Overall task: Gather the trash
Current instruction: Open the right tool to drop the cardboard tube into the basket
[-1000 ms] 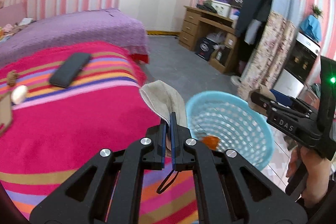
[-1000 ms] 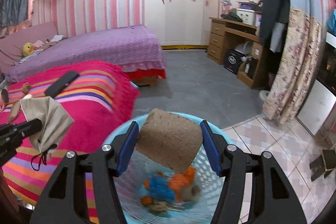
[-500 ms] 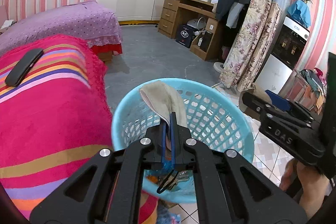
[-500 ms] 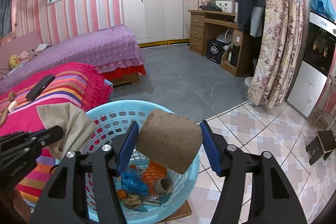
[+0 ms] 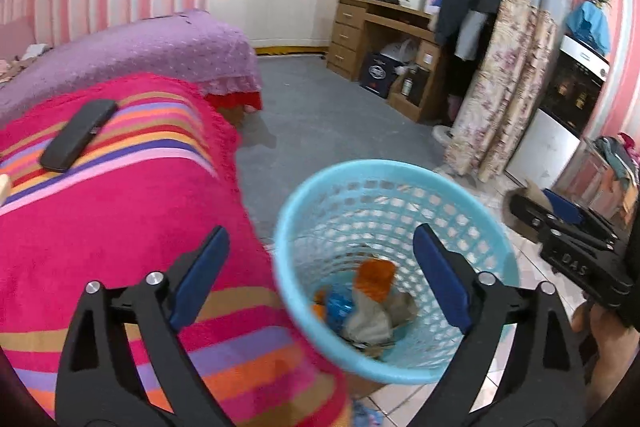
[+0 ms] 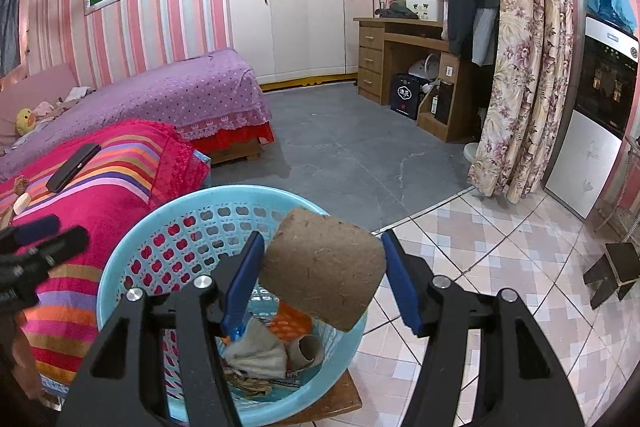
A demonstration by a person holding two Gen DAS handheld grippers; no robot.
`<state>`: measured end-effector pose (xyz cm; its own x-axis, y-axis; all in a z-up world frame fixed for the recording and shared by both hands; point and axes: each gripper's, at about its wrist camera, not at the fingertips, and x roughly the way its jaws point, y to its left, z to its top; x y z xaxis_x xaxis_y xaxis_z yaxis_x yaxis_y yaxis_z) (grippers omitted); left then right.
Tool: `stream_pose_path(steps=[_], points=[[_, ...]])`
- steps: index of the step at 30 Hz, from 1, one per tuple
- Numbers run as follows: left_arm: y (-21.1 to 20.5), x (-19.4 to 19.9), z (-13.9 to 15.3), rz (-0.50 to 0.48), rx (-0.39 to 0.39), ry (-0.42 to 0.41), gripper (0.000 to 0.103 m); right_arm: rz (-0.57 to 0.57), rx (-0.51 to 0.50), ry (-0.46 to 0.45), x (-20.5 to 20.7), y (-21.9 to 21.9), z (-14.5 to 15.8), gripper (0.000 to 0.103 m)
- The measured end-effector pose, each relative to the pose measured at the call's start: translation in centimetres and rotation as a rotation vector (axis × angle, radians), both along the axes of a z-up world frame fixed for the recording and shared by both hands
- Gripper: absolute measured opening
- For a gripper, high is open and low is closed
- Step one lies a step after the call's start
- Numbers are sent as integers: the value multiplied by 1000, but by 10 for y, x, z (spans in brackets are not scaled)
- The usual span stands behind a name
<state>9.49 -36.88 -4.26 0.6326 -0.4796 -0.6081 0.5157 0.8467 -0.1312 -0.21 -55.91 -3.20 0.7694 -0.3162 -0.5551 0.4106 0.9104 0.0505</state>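
Above the light-blue basket (image 6: 120, 267), beside the bed with the striped pink blanket (image 5: 100, 227), I hold a brown cardboard tube (image 6: 324, 275) in my right gripper (image 6: 322, 279), its blue fingers (image 6: 242, 275) spread about as wide as the tube, which sits between them; whether both pads actually press it I cannot tell. In the basket lie a beige cloth pouch (image 5: 370, 319), an orange scrap (image 5: 374, 275), a blue wrapper (image 5: 338, 307) and a small paper roll (image 6: 306, 347). My left gripper (image 5: 320, 275) hangs wide open and empty over the basket's near rim. On the blanket, well away from the basket, rests a black remote (image 5: 78, 135). Beyond the basket stand a purple bed (image 6: 180, 95) and a wooden desk (image 6: 400, 43).
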Motion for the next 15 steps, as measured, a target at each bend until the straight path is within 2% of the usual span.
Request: stream_pose_path(steps=[5,11,12,13,15], points=[[25,11,2,62,10,-4,94,19,-1,-5,9,11,-4,60],[42,9,3,83,27,-24,95,56,-35,-8,29,32,-5,61],[44,8,3,83,34,-32,95,55,-37,-12,31,34,-5,64],[45,7,4,83,38,-37,95,55,-34,-18,33,35,-5,74],[49,5,5,84,43,-48,95,46,-25,-26,34,35,-4,87]])
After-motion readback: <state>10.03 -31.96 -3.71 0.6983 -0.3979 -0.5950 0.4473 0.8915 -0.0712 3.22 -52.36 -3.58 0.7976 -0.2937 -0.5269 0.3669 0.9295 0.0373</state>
